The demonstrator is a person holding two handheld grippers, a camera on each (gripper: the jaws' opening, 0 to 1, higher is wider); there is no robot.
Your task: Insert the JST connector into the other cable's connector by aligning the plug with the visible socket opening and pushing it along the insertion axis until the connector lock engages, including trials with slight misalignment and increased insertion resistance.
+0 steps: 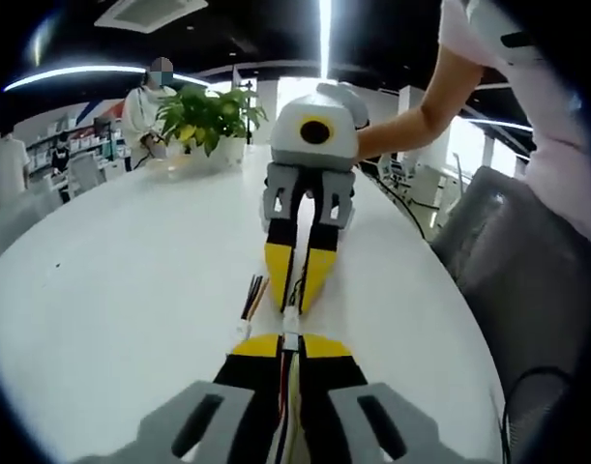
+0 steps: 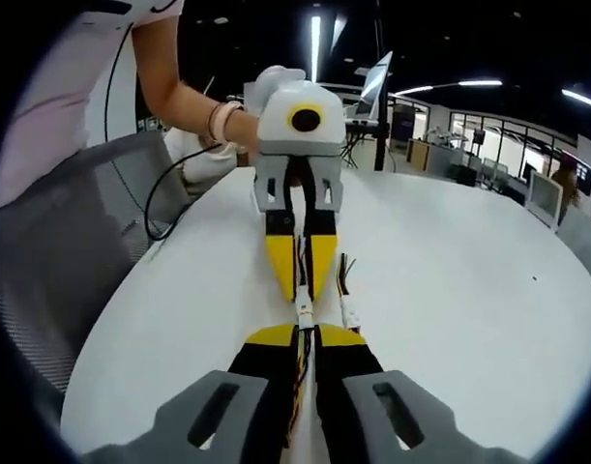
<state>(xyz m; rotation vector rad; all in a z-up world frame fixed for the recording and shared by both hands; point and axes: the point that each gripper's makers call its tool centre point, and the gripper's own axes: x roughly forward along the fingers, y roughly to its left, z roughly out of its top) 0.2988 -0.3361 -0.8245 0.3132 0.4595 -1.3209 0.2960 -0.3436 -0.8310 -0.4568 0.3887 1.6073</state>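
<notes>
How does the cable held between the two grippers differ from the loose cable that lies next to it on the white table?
The held cable with its small white connector is lifted and stretched in a line between the left gripper and the right gripper; the loose cable with coloured wires lies flat on the white round table, touched by no gripper. The held cable's connector sits in the gap between the yellow tips; the loose one lies beside them. Both end in a small white connector.
</notes>
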